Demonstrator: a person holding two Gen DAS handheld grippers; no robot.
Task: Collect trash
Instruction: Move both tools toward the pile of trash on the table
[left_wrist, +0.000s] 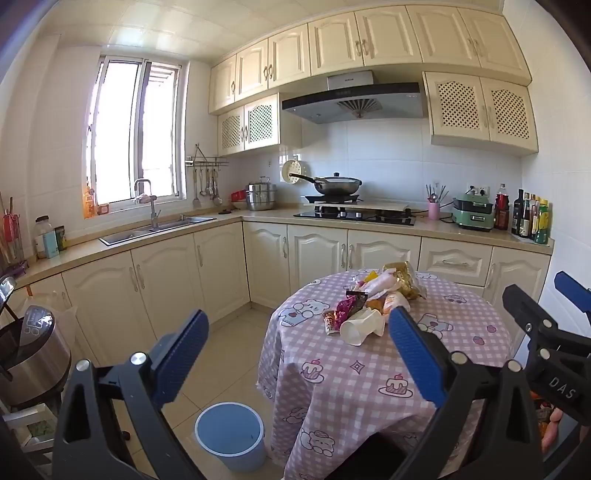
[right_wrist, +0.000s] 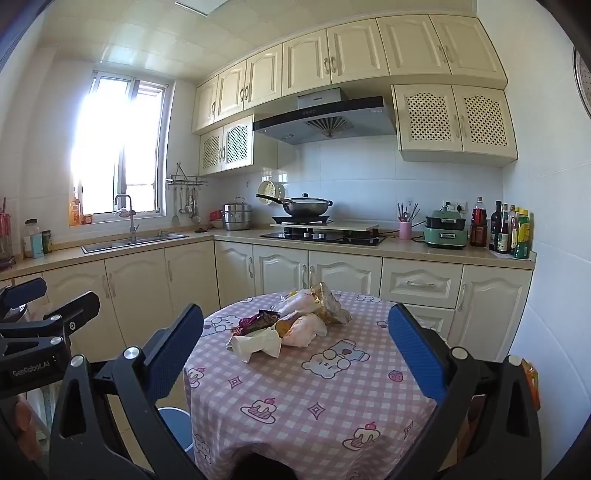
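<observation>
A heap of trash (left_wrist: 376, 302) lies on a round table (left_wrist: 369, 373) with a pink checked cloth: a crushed white paper cup (left_wrist: 360, 326), a purple wrapper (left_wrist: 345, 308), a gold foil bag (left_wrist: 404, 280) and pale plastic bags. It also shows in the right wrist view (right_wrist: 291, 325). A blue bin (left_wrist: 231, 432) stands on the floor left of the table. My left gripper (left_wrist: 295, 354) is open and empty, held short of the table. My right gripper (right_wrist: 295, 354) is open and empty, over the table's near side.
Cream kitchen cabinets run along the back and left walls, with a sink (left_wrist: 155, 229), a hob with a wok (left_wrist: 338, 186) and bottles (left_wrist: 532, 219). A rice cooker (left_wrist: 29, 354) stands at the far left. The tiled floor (left_wrist: 229, 347) lies between table and cabinets.
</observation>
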